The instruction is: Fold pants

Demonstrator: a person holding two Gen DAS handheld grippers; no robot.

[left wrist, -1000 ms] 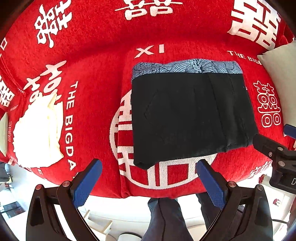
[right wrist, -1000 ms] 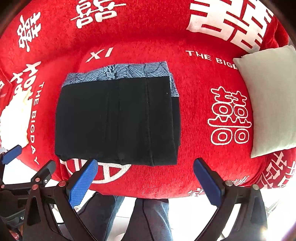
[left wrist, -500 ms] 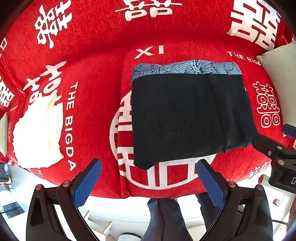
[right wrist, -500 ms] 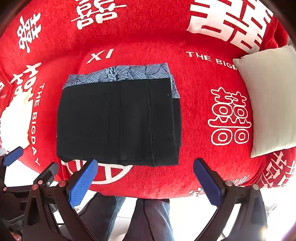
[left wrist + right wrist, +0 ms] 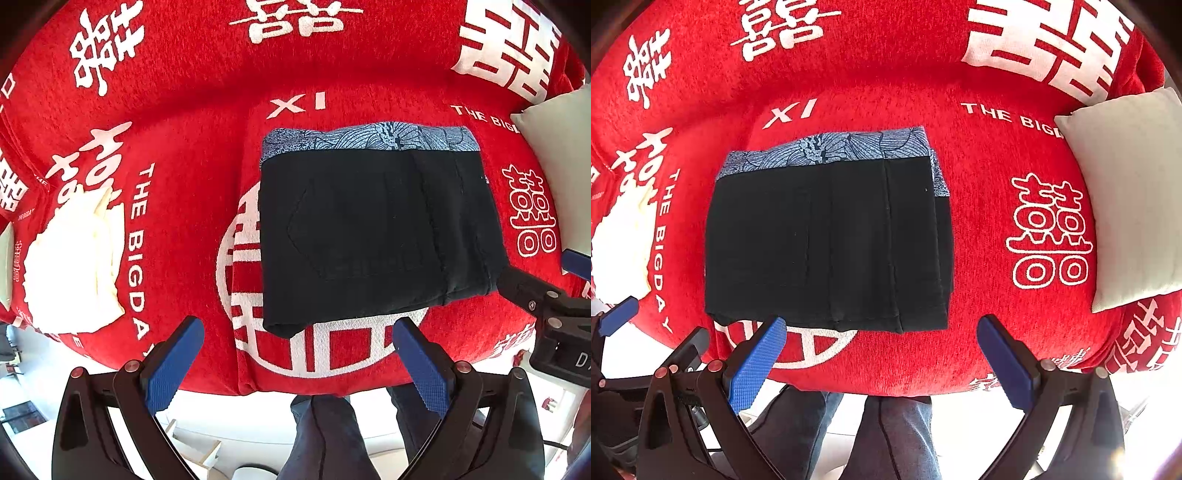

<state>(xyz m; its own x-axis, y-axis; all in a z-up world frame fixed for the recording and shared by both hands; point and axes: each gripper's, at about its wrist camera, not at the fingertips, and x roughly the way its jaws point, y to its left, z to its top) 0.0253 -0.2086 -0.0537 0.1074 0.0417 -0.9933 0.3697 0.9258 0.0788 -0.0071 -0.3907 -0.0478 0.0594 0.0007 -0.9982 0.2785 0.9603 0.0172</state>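
Black pants lie folded into a flat rectangle on the red cover, a blue patterned band along the far edge. My left gripper hovers open just in front of the pants' near edge, blue pads wide apart, nothing between them. My right gripper is open too, at the near right corner of the pants, holding nothing. The right gripper's tip shows at the right edge of the left wrist view; the left one's tip shows at the left edge of the right wrist view.
A red cover with white characters spans the surface. A cream folded garment lies at the left, a pale cushion at the right. A person's legs stand below the near edge.
Both views have drifted only slightly; the pants stay still and both grippers stay open.
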